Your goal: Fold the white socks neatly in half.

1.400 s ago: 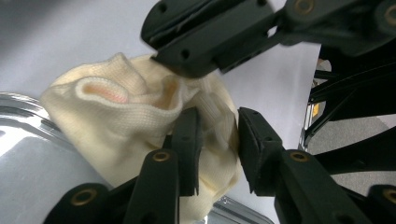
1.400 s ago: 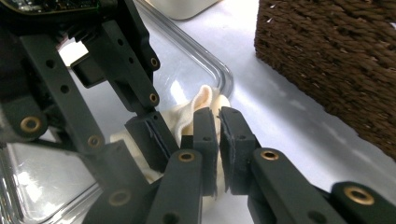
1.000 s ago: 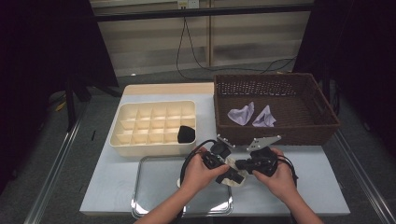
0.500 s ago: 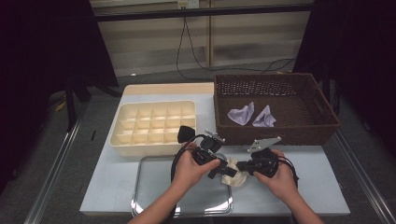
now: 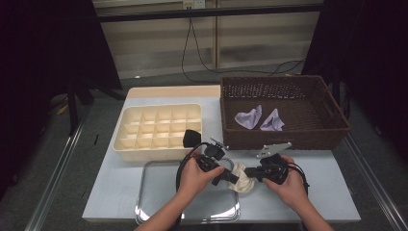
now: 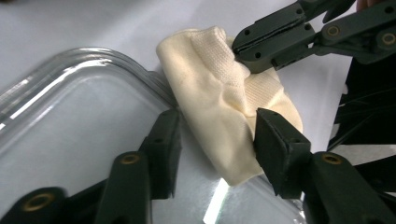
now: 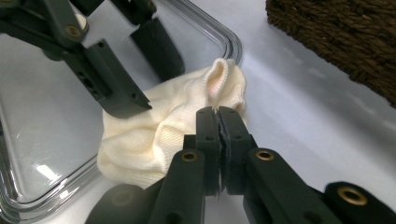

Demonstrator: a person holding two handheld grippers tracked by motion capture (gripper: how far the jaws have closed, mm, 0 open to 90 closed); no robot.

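Note:
A cream knitted sock (image 5: 243, 179) lies crumpled over the right rim of a shiny metal tray (image 5: 159, 192). My right gripper (image 5: 253, 174) comes in from the right and is shut on a fold of the sock (image 7: 187, 116) at its upper edge (image 6: 219, 84). My left gripper (image 5: 230, 176) reaches in from the left. Its jaws (image 6: 219, 135) have just been closing and stand on either side of the sock's lower end, with the cloth between them and not clamped. From the right gripper view, the left gripper's fingers (image 7: 116, 93) hover over the sock.
A cream compartment box (image 5: 159, 129) with a black item (image 5: 192, 137) in one cell sits behind the tray. A brown wicker basket (image 5: 288, 132) at the back right holds two lilac cloths (image 5: 249, 117). The white tabletop (image 5: 327, 192) ends close to my hands.
My left gripper drew slightly away to the left, then came back down onto the sock. The right gripper kept still, holding the sock.

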